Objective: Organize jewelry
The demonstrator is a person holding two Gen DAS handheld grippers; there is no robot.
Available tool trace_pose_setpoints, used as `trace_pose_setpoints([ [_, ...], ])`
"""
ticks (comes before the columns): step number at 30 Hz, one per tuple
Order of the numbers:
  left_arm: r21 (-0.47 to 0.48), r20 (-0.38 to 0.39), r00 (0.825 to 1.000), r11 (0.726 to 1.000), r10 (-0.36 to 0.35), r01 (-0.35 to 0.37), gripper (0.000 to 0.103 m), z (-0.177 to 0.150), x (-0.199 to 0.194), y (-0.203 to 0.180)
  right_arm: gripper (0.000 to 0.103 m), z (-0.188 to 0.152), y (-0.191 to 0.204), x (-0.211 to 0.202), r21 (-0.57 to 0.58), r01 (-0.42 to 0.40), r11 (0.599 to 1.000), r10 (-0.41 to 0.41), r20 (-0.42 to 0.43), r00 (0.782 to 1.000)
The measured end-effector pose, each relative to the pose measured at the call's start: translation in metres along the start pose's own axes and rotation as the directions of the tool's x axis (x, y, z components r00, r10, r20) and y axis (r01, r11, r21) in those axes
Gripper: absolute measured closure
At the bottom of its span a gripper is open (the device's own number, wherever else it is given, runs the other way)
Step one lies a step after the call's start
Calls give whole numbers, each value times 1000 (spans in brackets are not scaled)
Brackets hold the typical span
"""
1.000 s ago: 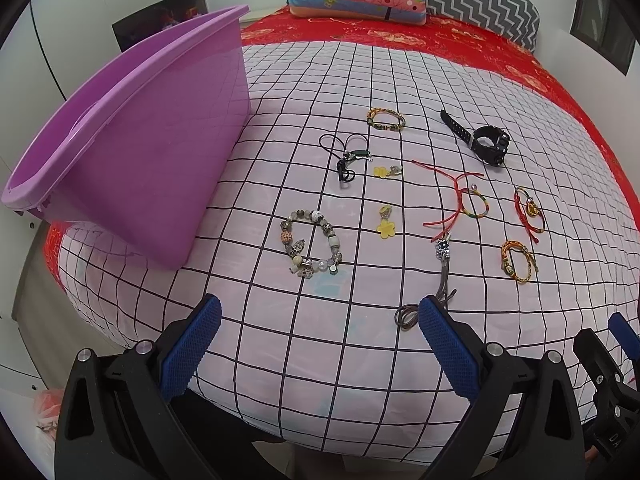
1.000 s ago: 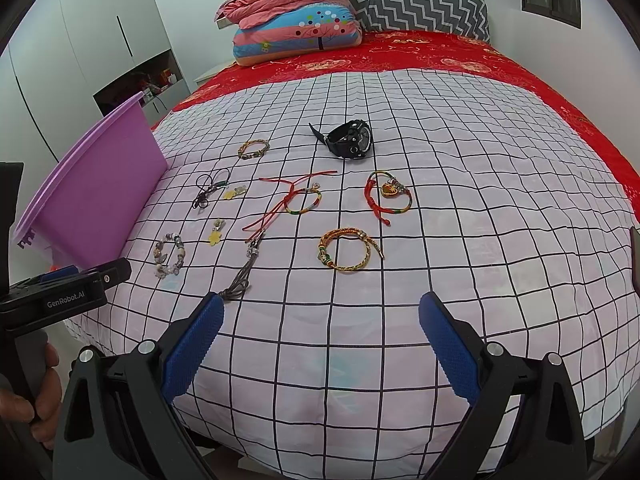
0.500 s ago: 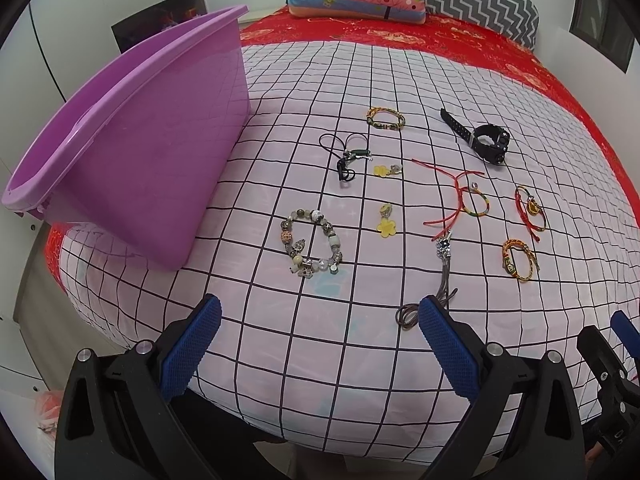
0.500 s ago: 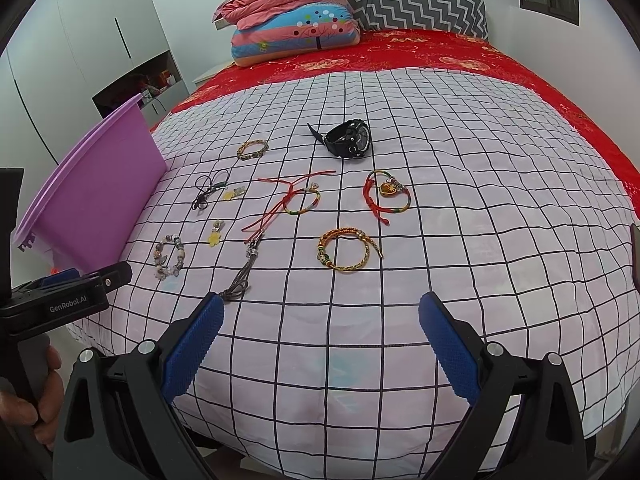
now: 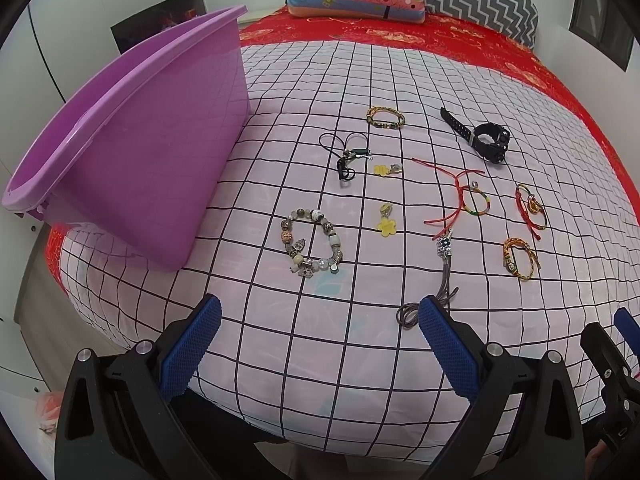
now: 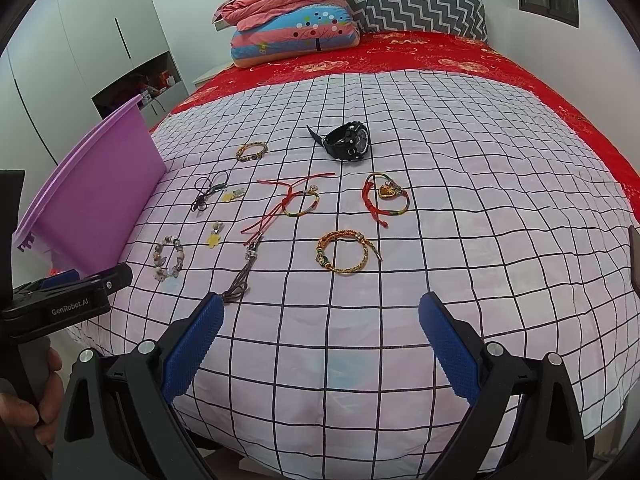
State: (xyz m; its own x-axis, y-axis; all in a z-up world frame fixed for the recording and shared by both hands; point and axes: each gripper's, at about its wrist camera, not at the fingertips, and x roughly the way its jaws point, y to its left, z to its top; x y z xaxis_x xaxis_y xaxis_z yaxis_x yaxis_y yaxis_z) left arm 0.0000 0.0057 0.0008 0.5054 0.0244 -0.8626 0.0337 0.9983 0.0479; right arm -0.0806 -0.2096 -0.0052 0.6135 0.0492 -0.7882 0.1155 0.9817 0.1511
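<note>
My left gripper [image 5: 316,334] is hovering with its blue ribbed pads spread wide, holding nothing and touching nothing. My right gripper [image 6: 320,332] is doing the same: pads wide apart, empty, clear of the sheet.

Landmark: the purple plastic tub [image 5: 132,152], tilted on the white black-grid bedsheet [image 5: 280,344].

Layout, relative to the tub:
- Grey and white beaded charm bracelet [image 5: 312,242]: just beside the tub's near corner, closest piece to it.
- Yellow flower charm [image 5: 386,224]: a little further from the tub than the beaded bracelet.
- Grey leather cord tassel [image 5: 434,284]: further out again, its loop just beside my left gripper's right-hand pad.
- Gold and orange braided bracelet [image 6: 346,256]: well apart from the tub, directly ahead of my right gripper.
- Black plastic wristwatch [image 6: 346,142]: far side of the spread, well apart from the tub.

Nothing visible is lying in the tub; I am judging the sorting as not yet begun.

Risks, as I am judging them:
- Thin cords lying flat on soft fabric; pads may be pinching sheet along with a cord.
- The tub is leaning at the bed's edge; a knock may be tipping it off.
- Beads may be slipping from the pads.
</note>
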Motion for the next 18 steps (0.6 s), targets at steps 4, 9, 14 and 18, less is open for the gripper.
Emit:
trace_pose_setpoints([
  [4, 1, 2, 1000, 1000, 1, -1, 6, -1, 0, -1, 9, 0, 0, 0, 2, 1, 1000, -1, 1, 1000],
  [9, 4, 3, 1000, 1000, 3, -3, 6, -1, -1, -2, 9, 0, 0, -1, 1, 3, 1000, -3, 3, 1000],
  [14, 4, 3, 1000, 1000, 3, -3, 6, -1, -1, -2, 9, 0, 0, 0, -2, 4, 1000, -4, 4, 1000],
  [18, 8, 4, 1000, 1000, 3, -3, 6, -2, 0, -4, 9, 0, 0, 0, -1, 4, 1000, -4, 5, 1000],
])
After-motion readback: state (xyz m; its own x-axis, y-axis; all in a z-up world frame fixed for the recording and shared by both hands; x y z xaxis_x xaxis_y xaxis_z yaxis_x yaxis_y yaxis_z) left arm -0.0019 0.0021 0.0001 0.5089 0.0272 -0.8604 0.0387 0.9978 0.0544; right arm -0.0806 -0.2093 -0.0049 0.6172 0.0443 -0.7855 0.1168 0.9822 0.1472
